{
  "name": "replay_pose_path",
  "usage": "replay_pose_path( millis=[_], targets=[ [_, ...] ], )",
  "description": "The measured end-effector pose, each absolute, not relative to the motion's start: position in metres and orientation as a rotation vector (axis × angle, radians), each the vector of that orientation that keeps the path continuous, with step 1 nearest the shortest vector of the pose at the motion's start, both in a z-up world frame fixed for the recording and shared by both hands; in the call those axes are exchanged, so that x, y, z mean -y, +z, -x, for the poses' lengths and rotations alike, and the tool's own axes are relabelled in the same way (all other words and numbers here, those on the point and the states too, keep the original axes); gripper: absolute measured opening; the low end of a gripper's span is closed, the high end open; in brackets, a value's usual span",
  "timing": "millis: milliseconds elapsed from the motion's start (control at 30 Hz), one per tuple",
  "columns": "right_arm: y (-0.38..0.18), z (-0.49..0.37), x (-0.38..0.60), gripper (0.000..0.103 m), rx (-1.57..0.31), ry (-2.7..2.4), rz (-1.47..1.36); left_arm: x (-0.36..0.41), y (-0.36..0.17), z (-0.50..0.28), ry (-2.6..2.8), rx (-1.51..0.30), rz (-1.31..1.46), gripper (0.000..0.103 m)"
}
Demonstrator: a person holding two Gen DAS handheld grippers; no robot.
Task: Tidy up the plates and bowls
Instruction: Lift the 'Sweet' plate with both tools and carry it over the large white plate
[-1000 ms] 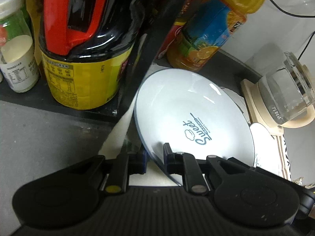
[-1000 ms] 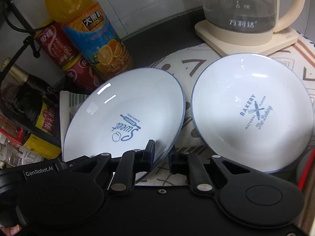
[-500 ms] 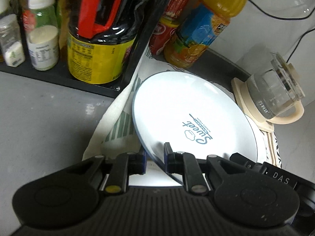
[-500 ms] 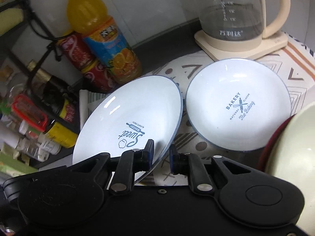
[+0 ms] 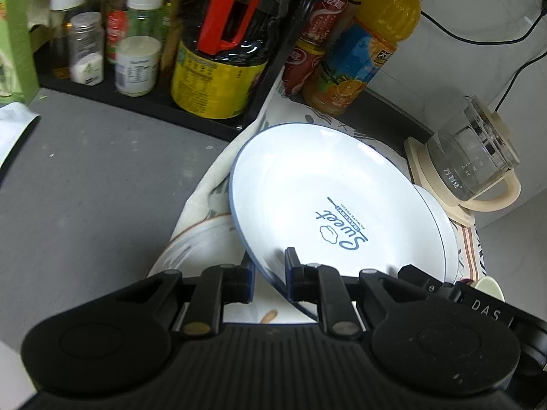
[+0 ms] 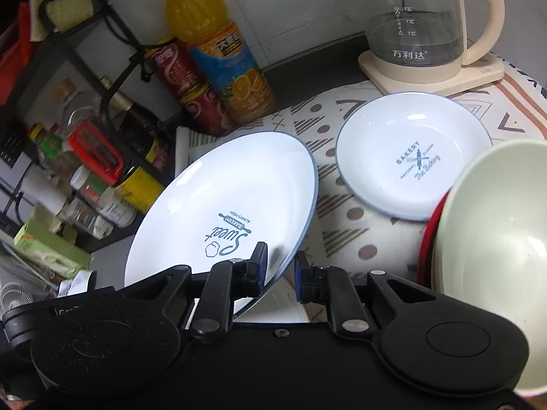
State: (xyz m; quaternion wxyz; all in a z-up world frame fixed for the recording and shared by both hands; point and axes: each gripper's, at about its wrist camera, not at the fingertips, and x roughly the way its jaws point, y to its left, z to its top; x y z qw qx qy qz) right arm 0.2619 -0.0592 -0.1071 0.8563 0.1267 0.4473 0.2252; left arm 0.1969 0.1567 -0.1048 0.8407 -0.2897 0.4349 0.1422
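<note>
Above the patterned cloth (image 6: 345, 239), the "Sweet" plate (image 5: 328, 205) is tilted, its near rim pinched by both the left gripper (image 5: 268, 275) and the right gripper (image 6: 280, 273). The "Bakery" plate (image 6: 413, 153) lies flat near the kettle (image 6: 417, 24), beside a cream bowl (image 6: 495, 239).

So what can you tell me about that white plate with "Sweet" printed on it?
The Sweet plate is white and glossy, ceramic by the look, with a thin blue rim and blue print: "Sweet", "Bakery", a rolling pin. It is tilted, lifted off the patterned cloth. Both tongs grip its near edge: the left tongs and the right tongs, a finger on each face. It looks clean and unchipped.
</note>
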Motion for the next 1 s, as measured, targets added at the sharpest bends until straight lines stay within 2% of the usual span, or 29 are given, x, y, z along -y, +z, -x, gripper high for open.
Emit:
replay_pose_path(
  millis=[1000],
  targets=[
    [-0.123, -0.211, 0.083, 0.015, -0.979, 0.586, -0.164, -0.119, -0.121, -0.119, 0.371, -1.003, 0.67, 0.017]
  ],
)
